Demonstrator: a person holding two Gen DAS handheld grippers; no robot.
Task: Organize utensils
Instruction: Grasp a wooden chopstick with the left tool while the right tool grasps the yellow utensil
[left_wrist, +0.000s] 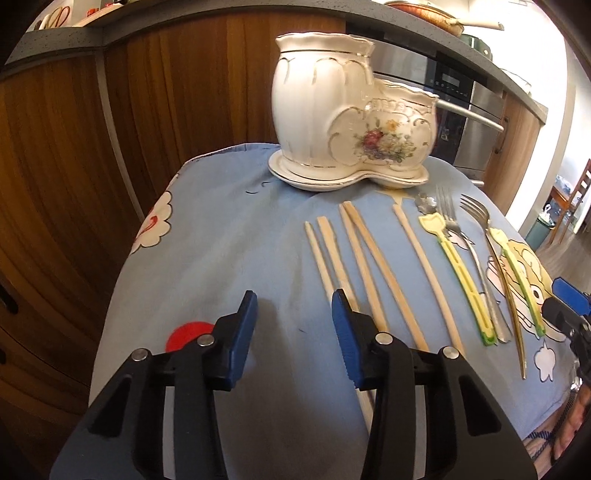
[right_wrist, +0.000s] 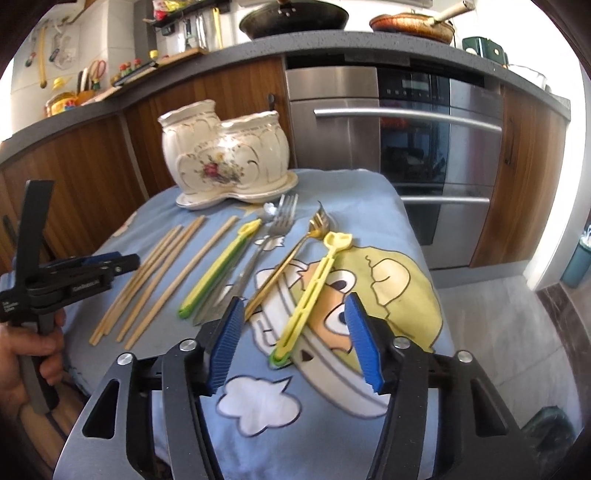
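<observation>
Both claws hang spread: the left claw (left_wrist: 294, 308) above the slim wooden chopsticks (left_wrist: 364, 258), the right claw (right_wrist: 295, 314) straddling a yellow plastic clip (right_wrist: 314, 291). The glossy ribbed ceramic holder (left_wrist: 343, 118) sits behind on the blue cloth-covered desk (left_wrist: 221, 240).

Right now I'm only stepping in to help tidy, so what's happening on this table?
A person holds two tools over a blue cloth. Nothing is picked up yet. The left tool hangs open by the wooden chopsticks. The right tool is open around the handle of a yellow-green utensil. Forks and a second yellow-green utensil lie between them. The white ceramic holder stands at the far end; no utensils show in it.
</observation>
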